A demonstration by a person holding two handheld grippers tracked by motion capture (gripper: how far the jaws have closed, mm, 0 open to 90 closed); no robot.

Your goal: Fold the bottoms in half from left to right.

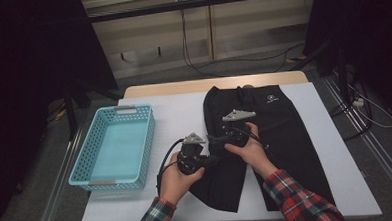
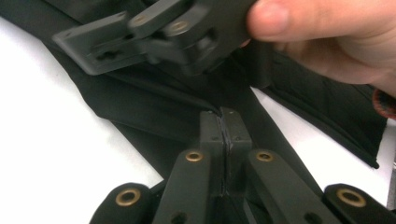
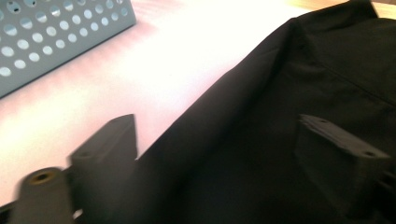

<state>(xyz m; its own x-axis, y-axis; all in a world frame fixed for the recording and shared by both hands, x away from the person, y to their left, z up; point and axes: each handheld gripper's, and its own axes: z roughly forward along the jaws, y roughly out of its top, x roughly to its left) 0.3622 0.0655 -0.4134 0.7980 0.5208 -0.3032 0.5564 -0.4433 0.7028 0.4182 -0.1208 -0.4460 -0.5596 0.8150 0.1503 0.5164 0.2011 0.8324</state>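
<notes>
Black trousers [image 1: 285, 131] lie flat on the white table cover [image 1: 179, 111], waist at the far side. My left gripper [image 1: 215, 160] is at the inner edge of the left trouser leg. Its jaws meet tip to tip [image 2: 223, 114] and pinch a raised crease of the black fabric [image 2: 140, 98]. Just beyond it, my right gripper [image 1: 213, 139] points left over the same leg. It stands open [image 3: 219, 126], one jaw over the white cover, the other over the cloth [image 3: 280, 93], with the fabric's edge lying below the gap. One of the right gripper's fingers [image 2: 100, 46] crosses the top of the left gripper view.
A light blue perforated basket [image 1: 94, 182] stands on the table's left side, its wall [image 3: 56, 37] also showing in the right gripper view. Bare white cover lies between basket and trousers. A hand [image 2: 327, 37] in a plaid sleeve holds the right gripper. Cables run across the floor behind.
</notes>
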